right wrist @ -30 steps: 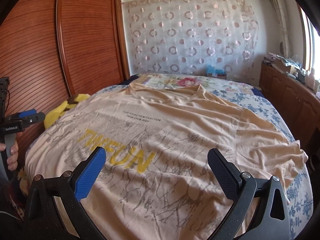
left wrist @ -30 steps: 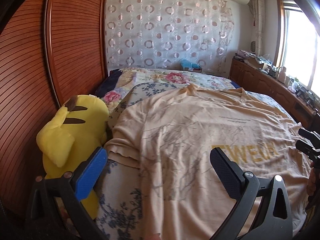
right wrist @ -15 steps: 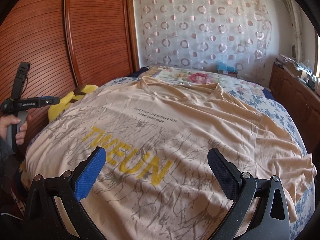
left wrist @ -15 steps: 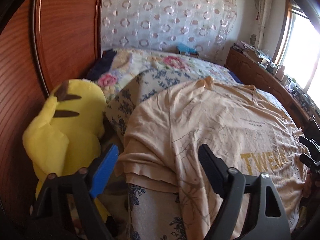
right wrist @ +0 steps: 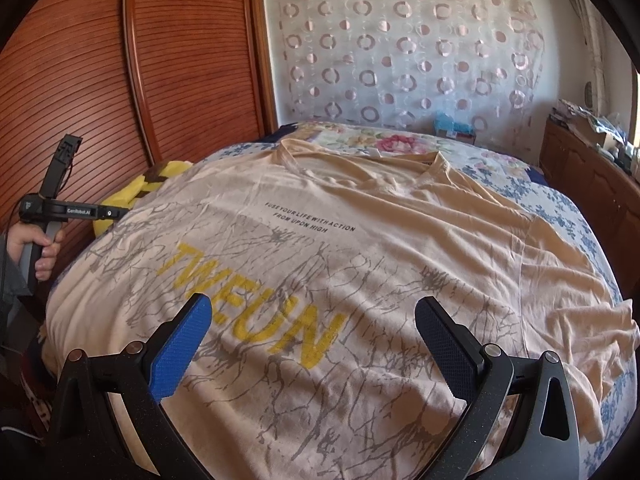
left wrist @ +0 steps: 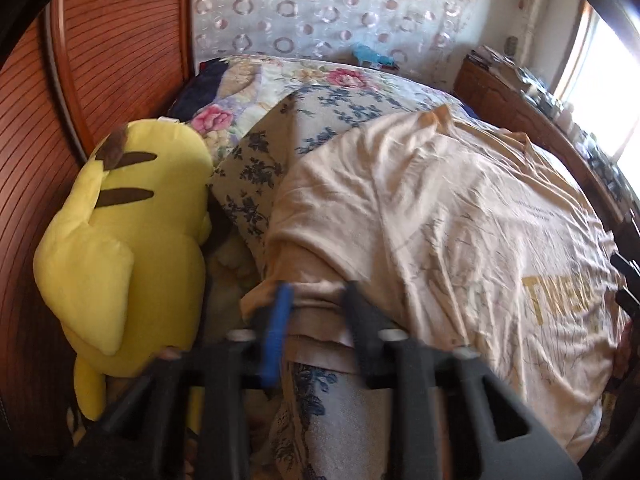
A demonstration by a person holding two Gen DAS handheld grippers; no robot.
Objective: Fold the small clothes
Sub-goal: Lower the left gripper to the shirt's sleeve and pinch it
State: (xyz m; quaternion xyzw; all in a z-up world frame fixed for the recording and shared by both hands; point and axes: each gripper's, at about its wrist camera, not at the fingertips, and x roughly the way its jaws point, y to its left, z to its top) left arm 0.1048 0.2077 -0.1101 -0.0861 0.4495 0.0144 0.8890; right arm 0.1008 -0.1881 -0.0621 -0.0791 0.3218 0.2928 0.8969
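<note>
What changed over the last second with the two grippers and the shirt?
The left gripper moved down to the T-shirt sleeve edge beside the yellow plush toy; its wide-open jaws are closing around the fabric. The right gripper hovers open as before, and the shirt stays spread flat.

The T-shirt (right wrist: 360,240) is pale peach, with grey crackle lines and yellow lettering (small black text farther up). The bedspread (left wrist: 256,184) is cream with dark-blue flowers; the far quilt (left wrist: 320,76) shows pink roses. The plush toy (left wrist: 132,240) at left is yellow, brown-striped. The curtain (right wrist: 400,52) bears pinkish rings.
</note>
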